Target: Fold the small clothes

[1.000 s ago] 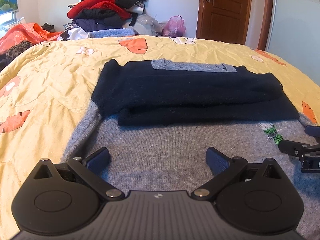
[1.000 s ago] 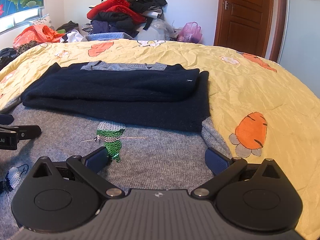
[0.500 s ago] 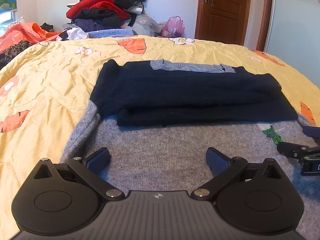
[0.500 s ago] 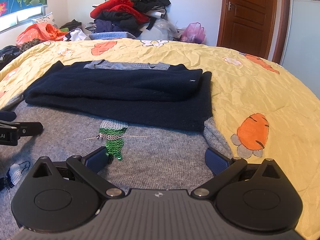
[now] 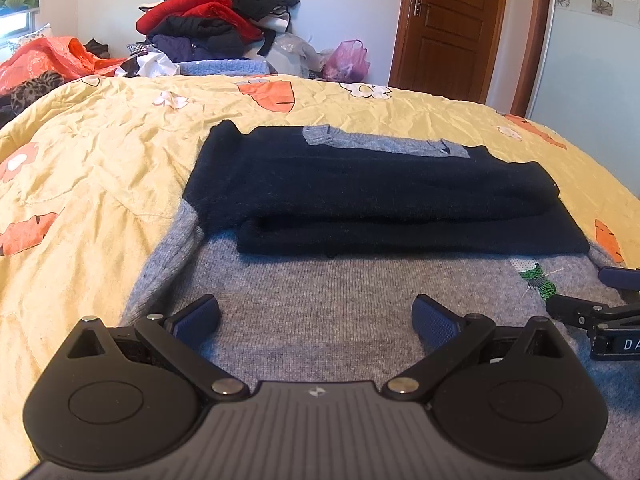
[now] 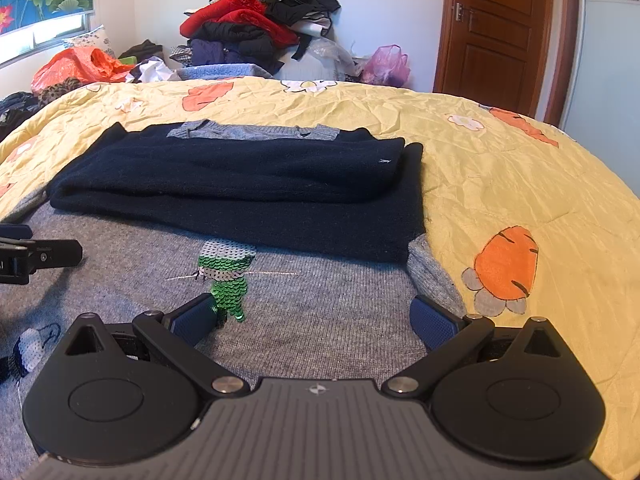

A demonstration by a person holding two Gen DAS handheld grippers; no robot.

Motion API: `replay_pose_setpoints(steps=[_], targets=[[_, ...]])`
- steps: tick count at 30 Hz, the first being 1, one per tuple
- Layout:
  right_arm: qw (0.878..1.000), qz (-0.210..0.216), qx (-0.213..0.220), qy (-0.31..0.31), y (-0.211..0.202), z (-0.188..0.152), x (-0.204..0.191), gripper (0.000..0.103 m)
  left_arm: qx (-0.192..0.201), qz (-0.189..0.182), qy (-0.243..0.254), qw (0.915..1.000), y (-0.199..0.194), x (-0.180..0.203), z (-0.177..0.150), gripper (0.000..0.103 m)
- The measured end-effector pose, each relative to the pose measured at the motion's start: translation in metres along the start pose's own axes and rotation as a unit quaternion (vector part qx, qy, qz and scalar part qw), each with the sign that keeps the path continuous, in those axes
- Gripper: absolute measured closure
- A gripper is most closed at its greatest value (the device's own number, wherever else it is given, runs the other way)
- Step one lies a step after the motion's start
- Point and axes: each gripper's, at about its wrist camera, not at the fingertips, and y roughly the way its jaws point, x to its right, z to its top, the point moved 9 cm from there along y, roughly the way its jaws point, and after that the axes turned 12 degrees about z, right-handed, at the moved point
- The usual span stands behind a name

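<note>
left tongs agape | right tongs agape | both over grey sweater

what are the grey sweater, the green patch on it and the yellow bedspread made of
Grey sweater: looks like knitted wool or a blend, matte, with visible ribbed stitch rows. Green patch: apparently sequins, shiny overlapping scales. Yellow bedspread: probably thin woven cotton or a blend, slight sheen, finely creased, printed with carrots.
</note>
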Motion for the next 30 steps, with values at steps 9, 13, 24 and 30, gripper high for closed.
replay_pose_setpoints(steps=[9, 13, 24, 30], targets=[[0.999, -0.02, -0.012, 0.025, -0.023, -0.017, -0.009, 0.0, 0.002, -0.009, -0.011, 0.9999, -0.001, -0.002, 0.001, 0.0], [1.0, -0.025, 0.001, 0.009, -0.038, -0.032, -0.022, 0.0, -0.001, -0.002, 0.0, 1.0, 0.0, 0.0, 0.0, 0.0], [1.0, -0.021, 0.004, 0.018, -0.038, -0.033, -0.021, 0.0, -0.036, 0.029, 0.034, 0.9984, -0.037, -0.013, -0.033, 0.0], [1.0, -0.021, 0.004, 0.018, -0.038, -0.033, -0.021, 0.0, -0.012, 0.032, 0.038, 0.9987, -0.063, -0.02, -0.057, 0.0]])
